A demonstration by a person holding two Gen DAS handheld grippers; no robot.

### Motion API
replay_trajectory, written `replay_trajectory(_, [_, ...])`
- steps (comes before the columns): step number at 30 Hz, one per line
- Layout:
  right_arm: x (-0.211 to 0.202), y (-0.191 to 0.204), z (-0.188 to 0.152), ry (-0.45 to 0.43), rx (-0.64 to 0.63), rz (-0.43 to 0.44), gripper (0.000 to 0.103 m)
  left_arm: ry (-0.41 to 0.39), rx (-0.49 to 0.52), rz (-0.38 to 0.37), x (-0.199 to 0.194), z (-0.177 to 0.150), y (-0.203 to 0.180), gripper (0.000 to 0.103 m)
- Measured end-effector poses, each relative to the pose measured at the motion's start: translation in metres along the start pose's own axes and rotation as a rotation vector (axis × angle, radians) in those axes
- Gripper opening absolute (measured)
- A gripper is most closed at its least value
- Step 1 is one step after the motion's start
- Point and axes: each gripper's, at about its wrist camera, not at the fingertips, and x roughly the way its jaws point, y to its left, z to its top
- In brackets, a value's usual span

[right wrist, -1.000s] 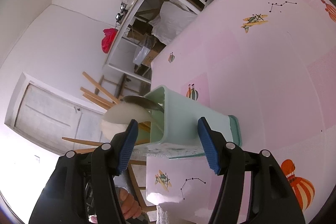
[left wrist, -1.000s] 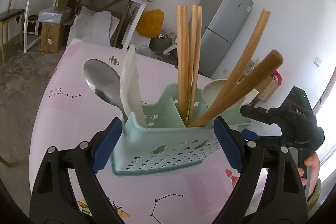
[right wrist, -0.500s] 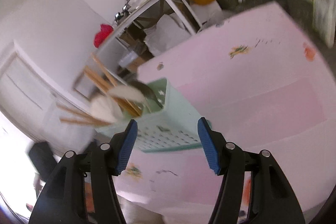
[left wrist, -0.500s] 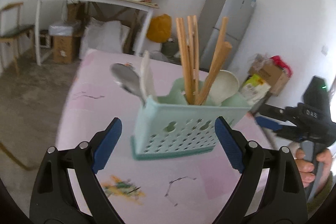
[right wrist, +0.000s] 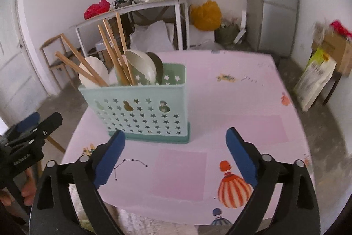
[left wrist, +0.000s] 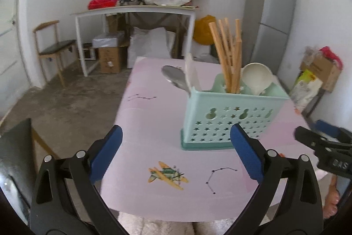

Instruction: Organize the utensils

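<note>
Left gripper: jaws spread wide and opening further, nothing between the blue pads; it hangs over the near part of the table, short of the holder.
Right gripper: jaws wide apart and opening, pads bare, nothing gripped; it sits near the table's near edge, the holder just beyond and a little left of its middle.
Holder: pale green plastic utensil holder with star and gourd cut-outs, standing upright on a darker green base, free of both grippers.
Chopsticks: wooden sticks bunched in the holder's middle compartment, leaning and fanned at the top; in the right wrist view some of them lean far to the left.
Metal spoon: bowl upward, in the left end compartment as the left wrist view shows it.
White spoon: beside the metal spoon in that same end, seen edge-on.
Ladle: white round bowl rising from the opposite end compartment.
Table: pink cloth printed with constellations, a small plane and a hot-air balloon; the holder stands around its middle.
Background: white side table piled with clutter against the far wall, grey fridge at far right, wooden chair at far left.
Person: fingers show at the edge of each view, gripping the other gripper's handle.
</note>
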Motion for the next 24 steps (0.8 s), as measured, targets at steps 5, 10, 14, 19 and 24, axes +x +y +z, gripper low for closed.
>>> replay_trajectory(5, [-0.01,0.007,-0.001,-0.039,-0.026,-0.091,0.096,0.008,0.076,0.157,-0.007,0.0,-0.009,0.095])
replay_trajectory(10, [-0.016,0.013,-0.004,-0.058,-0.034,-0.191,0.096,0.012,0.076,0.181,-0.017,0.005,-0.008,0.094])
replay_trajectory(14, [-0.022,0.016,-0.005,-0.08,-0.018,-0.221,0.096,0.011,0.084,0.165,-0.022,0.006,-0.009,0.094])
replay_trajectory(19, [-0.022,0.017,-0.007,-0.072,0.003,-0.241,0.096,0.03,0.105,0.168,-0.023,0.0,-0.016,0.094])
replay_trajectory(24, [-0.016,0.014,-0.007,-0.047,0.022,-0.25,0.096,0.029,0.126,0.203,-0.026,0.0,-0.019,0.095])
